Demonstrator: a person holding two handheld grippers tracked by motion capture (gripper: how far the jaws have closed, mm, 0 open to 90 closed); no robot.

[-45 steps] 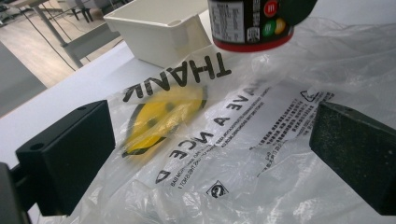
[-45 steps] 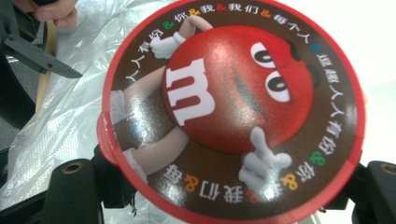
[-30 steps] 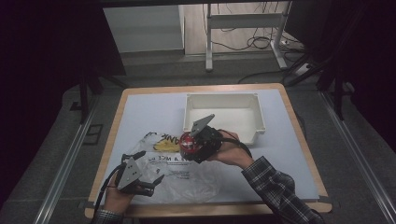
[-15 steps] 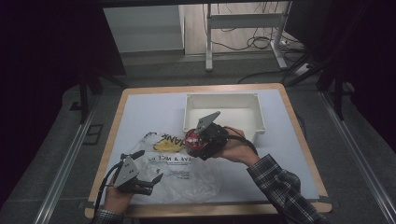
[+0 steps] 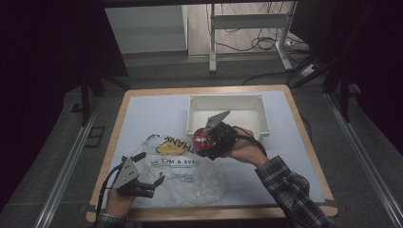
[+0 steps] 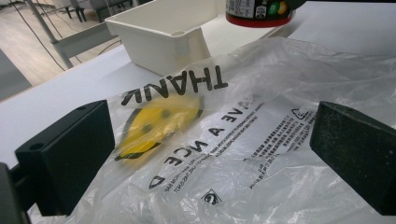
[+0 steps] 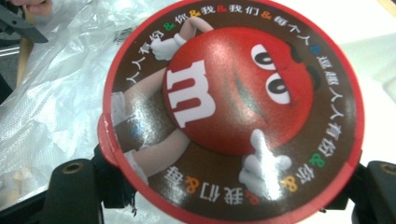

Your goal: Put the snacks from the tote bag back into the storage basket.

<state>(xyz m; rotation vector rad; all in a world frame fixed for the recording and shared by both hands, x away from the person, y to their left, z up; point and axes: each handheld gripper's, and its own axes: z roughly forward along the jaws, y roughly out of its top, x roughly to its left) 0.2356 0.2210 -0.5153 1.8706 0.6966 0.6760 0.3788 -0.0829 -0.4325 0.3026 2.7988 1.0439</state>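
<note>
Right gripper (image 5: 205,138): my jaws are clamped on the sides of a round candy tub (image 7: 231,109), one pad at each edge of it. Its red-rimmed lid faces my camera square on: a red cartoon candy figure with a white "m", white gloves, a ring of small coloured characters on brown around it. From above, the tub (image 5: 203,139) hangs in the air off the table, just in front of the near wall of the white bin (image 5: 227,102) and over the far edge of the plastic bag (image 5: 183,171). My right hand (image 5: 244,149) holds the gripper body behind it, plaid sleeve (image 5: 290,190) trailing to the near right.

Left gripper (image 5: 142,183): jaws stand wide apart, nothing pinched. Both black pads sit low over the crumpled clear bag (image 6: 261,140), the film spread between and beneath them; whether the pads touch it I cannot tell. Print on the bag reads upside down from here: "THANK", a yellow smiley face (image 6: 154,123), smaller lines of text. Beyond the bag, a corner of the white bin (image 6: 163,39), and the bottom of the tub (image 6: 259,11) hanging at the top edge.

Wider: the bag lies on the near left part of the pale tabletop (image 5: 147,114), the bin toward the far middle. My left hand (image 5: 119,202) rests at the near edge.
</note>
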